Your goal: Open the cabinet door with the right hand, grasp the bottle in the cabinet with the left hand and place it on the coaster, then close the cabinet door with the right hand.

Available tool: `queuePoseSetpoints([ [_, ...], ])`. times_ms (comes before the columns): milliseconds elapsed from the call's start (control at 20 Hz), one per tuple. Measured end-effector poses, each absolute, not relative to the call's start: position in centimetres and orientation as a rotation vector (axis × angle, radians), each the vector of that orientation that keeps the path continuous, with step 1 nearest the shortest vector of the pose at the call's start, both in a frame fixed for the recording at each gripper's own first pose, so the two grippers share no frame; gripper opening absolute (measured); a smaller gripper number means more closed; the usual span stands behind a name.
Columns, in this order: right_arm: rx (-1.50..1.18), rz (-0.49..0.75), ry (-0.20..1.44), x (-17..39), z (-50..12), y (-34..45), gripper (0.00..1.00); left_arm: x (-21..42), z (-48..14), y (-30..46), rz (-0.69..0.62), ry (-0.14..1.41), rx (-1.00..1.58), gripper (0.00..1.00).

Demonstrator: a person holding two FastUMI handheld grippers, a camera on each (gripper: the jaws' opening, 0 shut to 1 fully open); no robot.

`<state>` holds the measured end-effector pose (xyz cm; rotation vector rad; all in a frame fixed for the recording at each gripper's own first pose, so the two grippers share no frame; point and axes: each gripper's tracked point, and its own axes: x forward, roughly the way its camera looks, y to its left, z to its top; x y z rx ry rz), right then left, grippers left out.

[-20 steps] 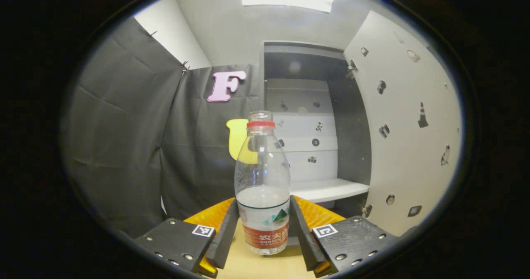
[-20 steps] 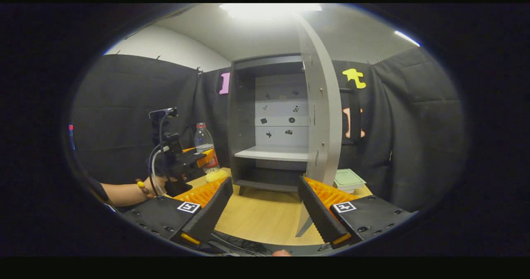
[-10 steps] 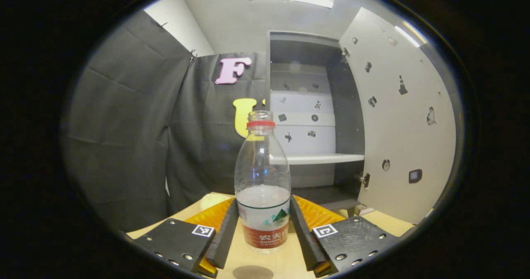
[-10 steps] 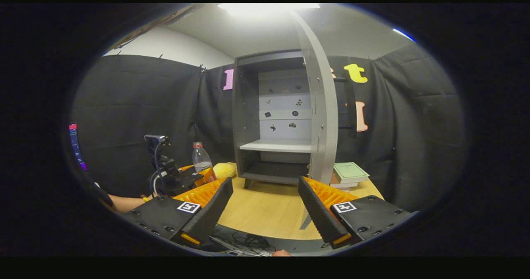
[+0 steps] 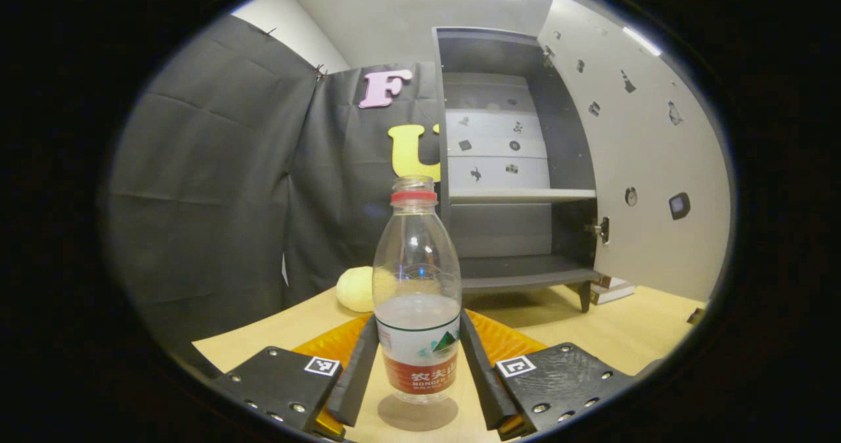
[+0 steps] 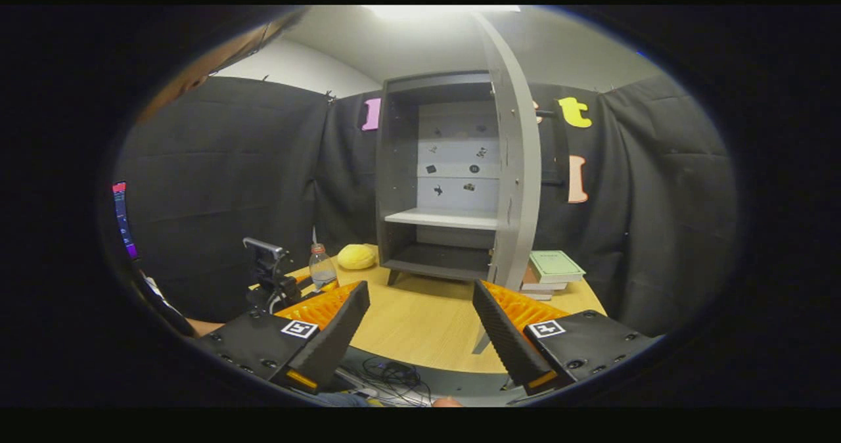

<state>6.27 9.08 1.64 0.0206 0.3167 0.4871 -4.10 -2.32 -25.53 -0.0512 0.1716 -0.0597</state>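
A clear plastic bottle (image 5: pixel 415 298) with a red neck ring and a little water stands upright between my left gripper's (image 5: pixel 417 367) fingers, which are shut on its lower part. A round brownish coaster (image 5: pixel 418 414) lies on the wooden table directly under the bottle's base; I cannot tell whether they touch. The grey cabinet (image 5: pixel 512 167) stands behind with its door (image 5: pixel 657 154) swung wide open to the right. In the right gripper view my right gripper (image 6: pixel 420 328) is open and holds nothing, well in front of the cabinet (image 6: pixel 440 186) and its door (image 6: pixel 519 167). The bottle (image 6: pixel 322 269) and left gripper (image 6: pixel 276 285) appear at the left.
A yellow ball (image 5: pixel 355 288) lies on the table left of the cabinet. A stack of books (image 6: pixel 555 269) sits to the right, behind the open door. Cables (image 6: pixel 394 371) lie at the table's near edge. The cabinet's shelf (image 6: pixel 443 218) holds nothing.
My left gripper has carried the bottle down and away from the cabinet, and the coaster has come into view under it. The right gripper has drawn back a little, still open.
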Motion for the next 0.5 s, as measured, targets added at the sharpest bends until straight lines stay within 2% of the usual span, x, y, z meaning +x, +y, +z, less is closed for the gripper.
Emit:
queuePoseSetpoints([
  [50, 0.019, 0.492, 0.323, 6.1, 1.5, 9.2, 1.0, -4.1, -26.1, -2.3, -0.054, 0.174, -0.04, 0.69],
  [150, 0.017, 0.5, 0.333, 5.9, 1.3, 9.3, 0.97, -4.2, -27.0, -1.7, -0.034, 0.171, -0.028, 0.71],
  [200, 0.015, 0.502, 0.337, 5.8, 1.1, 9.3, 1.0, -4.3, -27.4, -1.4, -0.023, 0.171, -0.028, 0.69],
  [300, 0.008, 0.505, 0.345, 5.8, 1.0, 9.3, 1.0, -4.1, -28.4, -1.2, -0.012, 0.183, -0.038, 0.71],
  [500, 0.006, 0.511, 0.353, 5.6, 0.9, 9.5, 1.0, -4.2, -29.5, -1.5, -0.019, 0.21, -0.016, 0.69],
])
